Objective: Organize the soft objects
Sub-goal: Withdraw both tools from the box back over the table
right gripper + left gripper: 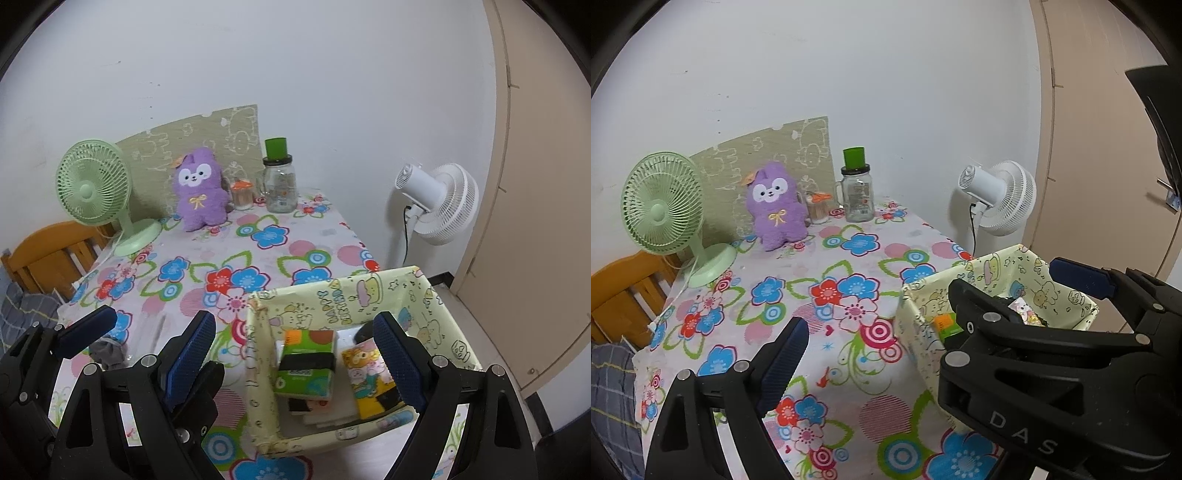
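A purple plush toy (777,206) stands at the back of the floral table, also in the right wrist view (201,188). A pale yellow cartoon-print fabric box (332,295) sits at the table's right front; it holds a green tissue pack (306,363) and a cartoon packet (369,373). My right gripper (299,362) is open and empty, hovering over the box. My left gripper (938,314) is open and empty; its fingers (86,334) show left of the box above a small grey cloth (109,352).
A green desk fan (665,210) stands at the back left. A glass jar with a green lid (857,188) and a small orange-lidded jar (818,208) stand beside the plush. A white floor fan (1001,197) is off the table's right. A wooden chair (624,291) is left.
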The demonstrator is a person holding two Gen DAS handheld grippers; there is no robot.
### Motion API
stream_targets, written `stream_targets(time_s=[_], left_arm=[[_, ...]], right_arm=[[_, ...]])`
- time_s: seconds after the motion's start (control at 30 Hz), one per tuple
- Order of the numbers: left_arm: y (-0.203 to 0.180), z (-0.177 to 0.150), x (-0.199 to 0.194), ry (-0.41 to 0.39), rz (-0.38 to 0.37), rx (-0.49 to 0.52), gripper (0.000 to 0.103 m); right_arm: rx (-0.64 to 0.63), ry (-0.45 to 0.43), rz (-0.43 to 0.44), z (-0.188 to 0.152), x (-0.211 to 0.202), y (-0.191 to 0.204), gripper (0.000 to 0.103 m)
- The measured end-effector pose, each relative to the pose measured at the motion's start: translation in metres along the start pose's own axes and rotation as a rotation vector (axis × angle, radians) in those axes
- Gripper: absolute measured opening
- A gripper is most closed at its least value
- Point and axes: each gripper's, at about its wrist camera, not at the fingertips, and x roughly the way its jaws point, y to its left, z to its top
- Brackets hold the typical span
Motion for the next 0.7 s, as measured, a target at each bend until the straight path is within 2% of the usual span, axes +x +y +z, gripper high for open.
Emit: stream_targets(time_s=[0.7], left_arm=[[0.043,-0.017,-0.023,-0.022,0.045,-0.023,0.096]], right_arm=[[-0.045,-0.011,0.035,-0.006,-0.009,0.051,0.089]])
